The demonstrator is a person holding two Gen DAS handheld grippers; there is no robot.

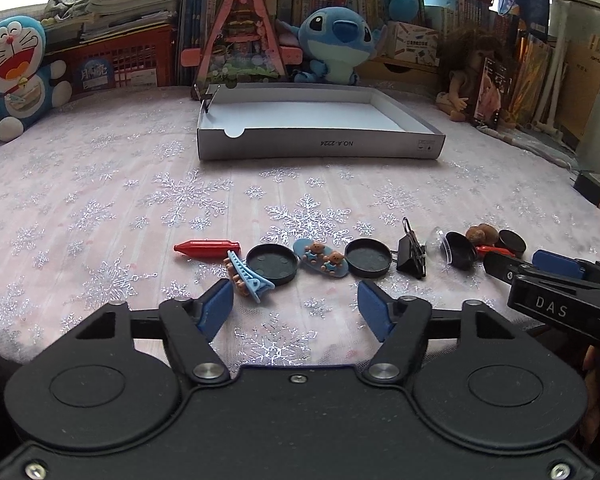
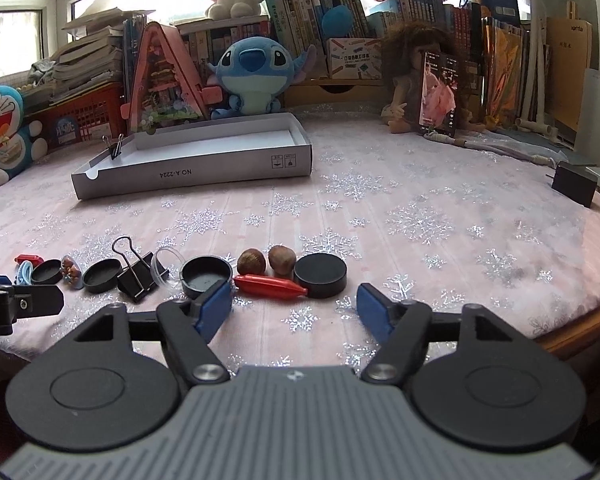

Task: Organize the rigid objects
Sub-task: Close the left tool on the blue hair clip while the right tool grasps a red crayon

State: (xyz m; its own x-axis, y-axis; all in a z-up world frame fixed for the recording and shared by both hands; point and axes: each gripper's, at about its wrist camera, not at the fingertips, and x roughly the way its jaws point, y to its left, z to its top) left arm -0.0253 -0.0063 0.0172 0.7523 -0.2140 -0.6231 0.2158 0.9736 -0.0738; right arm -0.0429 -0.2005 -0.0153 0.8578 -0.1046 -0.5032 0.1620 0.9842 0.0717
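1. Left tool [image 1: 296, 308]: jaws partly apart, gripping nothing, low over the worktop [image 1: 100, 200].
2. Right tool [image 2: 295, 307]: likewise partly apart and empty.
3. Small items lie in a row just ahead: blue hair clip [image 1: 248, 278], binder clip [image 2: 136, 274], red crayon [image 2: 270, 286].
4. White box [image 1: 320, 142] sits beyond.

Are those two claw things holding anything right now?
No. The left gripper and right gripper both stand open with nothing between their fingers; the small items lie in a row on the tablecloth.

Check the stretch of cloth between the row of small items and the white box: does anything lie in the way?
Nothing visible does. Bare snowflake cloth separates the row, from the red crayon rightward, from the white box.
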